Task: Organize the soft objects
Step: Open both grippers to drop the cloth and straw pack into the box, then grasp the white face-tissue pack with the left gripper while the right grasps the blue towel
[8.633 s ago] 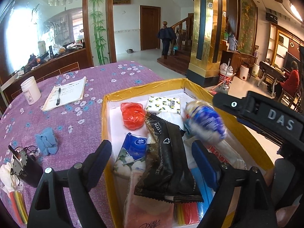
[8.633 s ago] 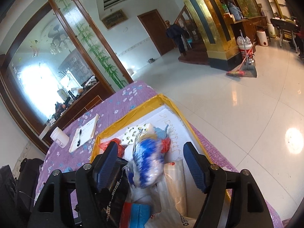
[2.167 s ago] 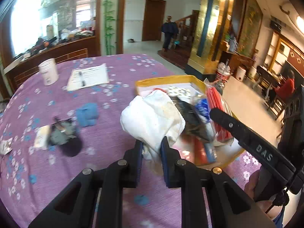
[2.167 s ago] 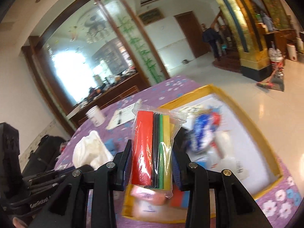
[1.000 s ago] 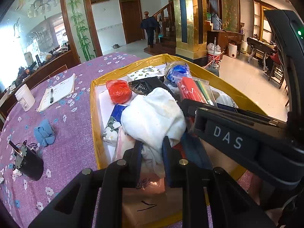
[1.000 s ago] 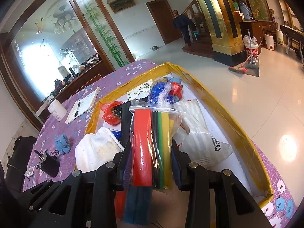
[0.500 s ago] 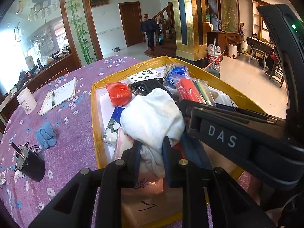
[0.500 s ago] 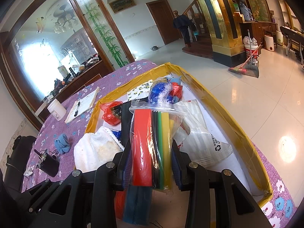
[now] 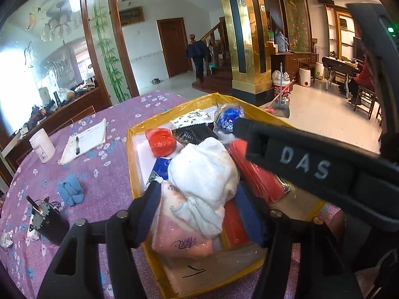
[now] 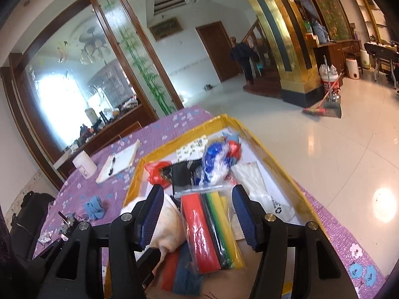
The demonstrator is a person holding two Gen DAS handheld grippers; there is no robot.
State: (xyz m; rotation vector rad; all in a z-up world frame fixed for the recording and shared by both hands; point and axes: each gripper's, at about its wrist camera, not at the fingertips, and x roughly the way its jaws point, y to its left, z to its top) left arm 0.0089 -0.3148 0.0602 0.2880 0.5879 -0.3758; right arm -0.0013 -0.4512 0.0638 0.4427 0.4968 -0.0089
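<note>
A yellow-rimmed box (image 9: 129, 154) on the purple flowered table holds a pile of soft packets. On top of the pile lies a white cloth (image 9: 204, 174), between the spread fingers of my left gripper (image 9: 199, 199). Its jaws are opening and the pads stand clear of the cloth. A clear bag of red, black, green and yellow strips (image 10: 212, 226) rests in the box (image 10: 264, 154) between the fingers of my right gripper (image 10: 197, 199). Those jaws are also opening, with no pad on the bag. The white cloth (image 10: 167, 226) lies just left of it.
In the box are also a red bag (image 9: 160, 142), a black packet (image 9: 192, 133) and a blue-white bag (image 9: 228, 120). Left of the box are a blue cloth (image 9: 71, 190), a notepad with pen (image 9: 84, 140), a white jar (image 9: 42, 145) and a black device (image 9: 49, 221).
Both pairs of jaws have parted. The white cloth and the bag of strips, gripped half a second ago, now lie loose on the pile. The right gripper has lifted a little.
</note>
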